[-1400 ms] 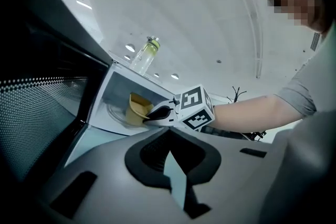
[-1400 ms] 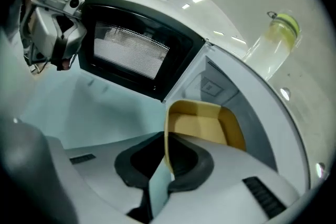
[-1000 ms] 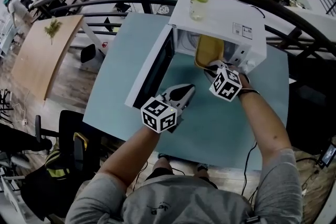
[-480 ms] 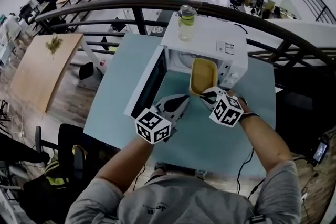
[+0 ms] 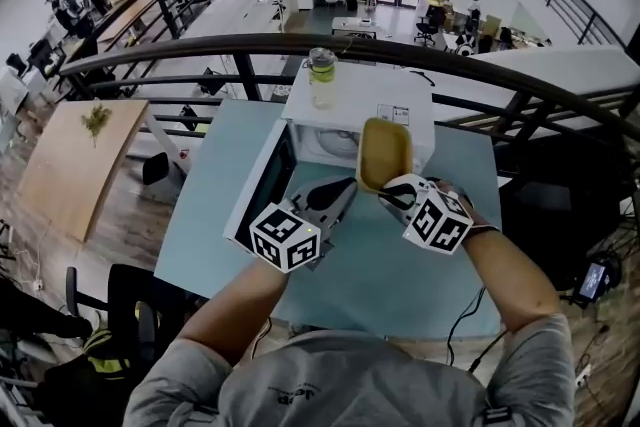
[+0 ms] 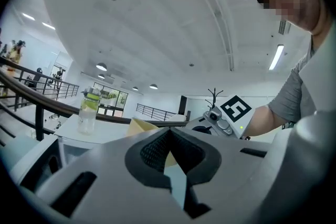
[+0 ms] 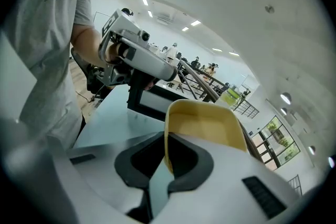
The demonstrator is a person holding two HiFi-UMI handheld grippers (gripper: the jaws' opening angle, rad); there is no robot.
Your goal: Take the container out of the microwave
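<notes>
Right hand-held gripper (image 5: 388, 196) pinching container (image 5: 385, 153) rim outside microwave (image 5: 372, 99), left hand-held gripper (image 5: 343, 189) pressed together

From my remote station, the carrying surface is a pale blue-green rectangular table (image 5: 205, 200), seen steeply from above in the head view and again as a flat pale sheet in the right gripper view (image 7: 113, 113). One thing stands directly on it: a white microwave (image 5: 350, 100), set toward the far edge, roughly midway along it. The microwave's door (image 5: 262, 193) hangs open, swung out to the left in the head view, with its dark inner face turned toward the oven's mouth and its lower edge just above the tabletop. The microwave's flat top in turn carries a clear bottle (image 5: 322, 80) with a green cap, upright, near the top's left side.
</notes>
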